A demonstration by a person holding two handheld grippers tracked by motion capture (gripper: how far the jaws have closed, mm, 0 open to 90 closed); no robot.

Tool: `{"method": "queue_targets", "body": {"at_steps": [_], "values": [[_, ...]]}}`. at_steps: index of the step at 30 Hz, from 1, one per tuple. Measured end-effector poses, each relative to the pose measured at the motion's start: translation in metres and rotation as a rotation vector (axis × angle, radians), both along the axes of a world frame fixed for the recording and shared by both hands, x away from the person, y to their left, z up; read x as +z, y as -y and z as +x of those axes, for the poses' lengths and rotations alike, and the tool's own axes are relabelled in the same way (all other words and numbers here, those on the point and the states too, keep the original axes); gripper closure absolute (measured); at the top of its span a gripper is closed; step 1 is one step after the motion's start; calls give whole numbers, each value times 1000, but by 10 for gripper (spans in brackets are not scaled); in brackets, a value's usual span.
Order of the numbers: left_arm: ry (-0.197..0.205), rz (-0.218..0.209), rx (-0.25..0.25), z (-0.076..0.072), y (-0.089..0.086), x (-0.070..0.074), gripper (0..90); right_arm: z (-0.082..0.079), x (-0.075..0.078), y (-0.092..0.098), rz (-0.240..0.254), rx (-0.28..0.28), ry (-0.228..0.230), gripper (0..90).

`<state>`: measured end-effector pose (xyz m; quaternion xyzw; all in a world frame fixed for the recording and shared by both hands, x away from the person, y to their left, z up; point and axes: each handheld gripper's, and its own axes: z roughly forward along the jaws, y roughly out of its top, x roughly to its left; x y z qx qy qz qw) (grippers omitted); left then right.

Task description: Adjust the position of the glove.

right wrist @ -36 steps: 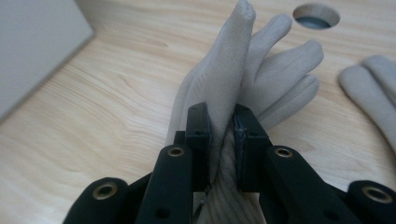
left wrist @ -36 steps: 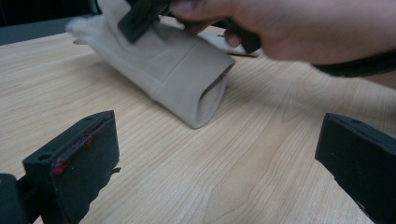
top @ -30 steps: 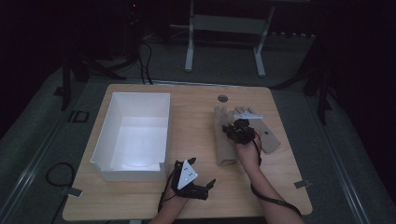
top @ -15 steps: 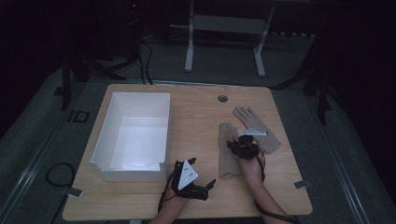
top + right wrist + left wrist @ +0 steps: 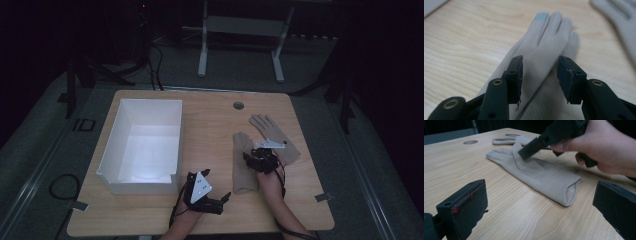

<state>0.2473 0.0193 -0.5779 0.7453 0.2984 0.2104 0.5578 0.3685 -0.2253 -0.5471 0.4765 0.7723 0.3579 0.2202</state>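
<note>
Nearest, at the table's (image 5: 150,220) front edge: left gripper (image 5: 206,196), jaws spread wide, nothing between them, lying low beside the white bin's (image 5: 112,150) front corner. Just past it, to the right: right gripper (image 5: 259,159) in the right hand (image 5: 270,182), jaws parted, hovering over a beige glove (image 5: 243,165) that lies flat, cuff toward the person, fingers pointing away. Whether the jaws touch the fabric, cannot tell. Farther right and back: second glove (image 5: 272,134), flat, partly under the gripper's grey plate. Farthest: round hole (image 5: 238,105) near the table's back edge.
</note>
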Motion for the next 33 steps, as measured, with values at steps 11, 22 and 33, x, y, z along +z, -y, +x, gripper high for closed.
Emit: {"method": "queue_targets", "body": {"at_steps": [11,22,33], "values": [[-2,-3,1,0,0,0,1,13,25,31,0,53,63,571],[-3,-4,1,1,0,0,1,37,37,64,-7,42,68,549],[-6,-5,3,1,-1,0,1,68,32,99,-50,20,37,519]]}}
